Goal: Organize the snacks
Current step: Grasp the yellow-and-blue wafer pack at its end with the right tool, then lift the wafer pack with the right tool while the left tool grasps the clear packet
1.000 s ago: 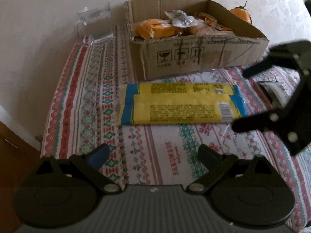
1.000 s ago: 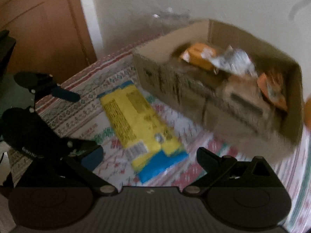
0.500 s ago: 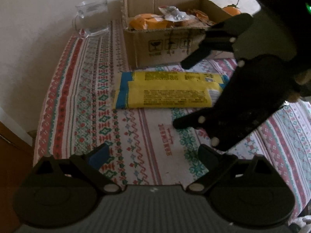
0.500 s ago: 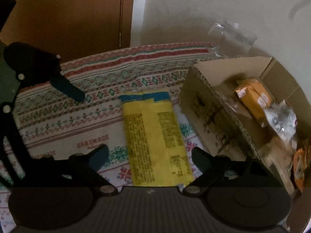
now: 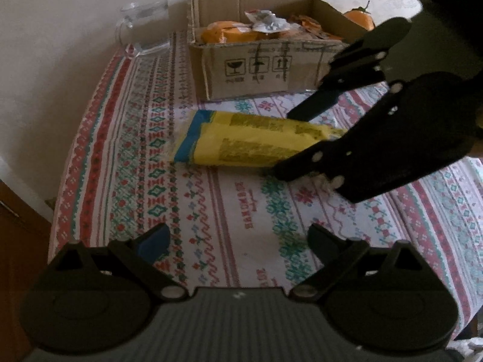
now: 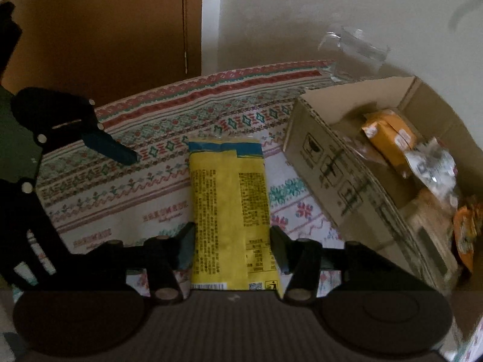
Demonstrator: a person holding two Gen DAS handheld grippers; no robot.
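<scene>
A long yellow snack packet (image 5: 253, 141) with blue ends lies on the patterned tablecloth in front of an open cardboard box (image 5: 256, 69) that holds orange and silver snack bags. My right gripper (image 6: 231, 241) straddles the packet's (image 6: 229, 205) near end. Its jaws are closing, and both pads touch the packet's long edges. In the left wrist view the right gripper (image 5: 291, 143) comes in from the right, and that end of the packet looks pinched. My left gripper (image 5: 238, 238) hovers open over bare cloth, nearer the table's front, with nothing between its fingers.
A clear glass pitcher (image 5: 145, 27) stands at the back left by the wall. An orange fruit (image 5: 359, 19) sits behind the box (image 6: 347, 181). The table's left edge (image 5: 60, 199) drops off beside a wooden door (image 6: 105, 30). The tablecloth (image 5: 135, 150) shows left of the packet.
My right gripper swung over the packet's end, lined up along it, and its jaws came together from wide open onto its edges. The left gripper drifted back slightly.
</scene>
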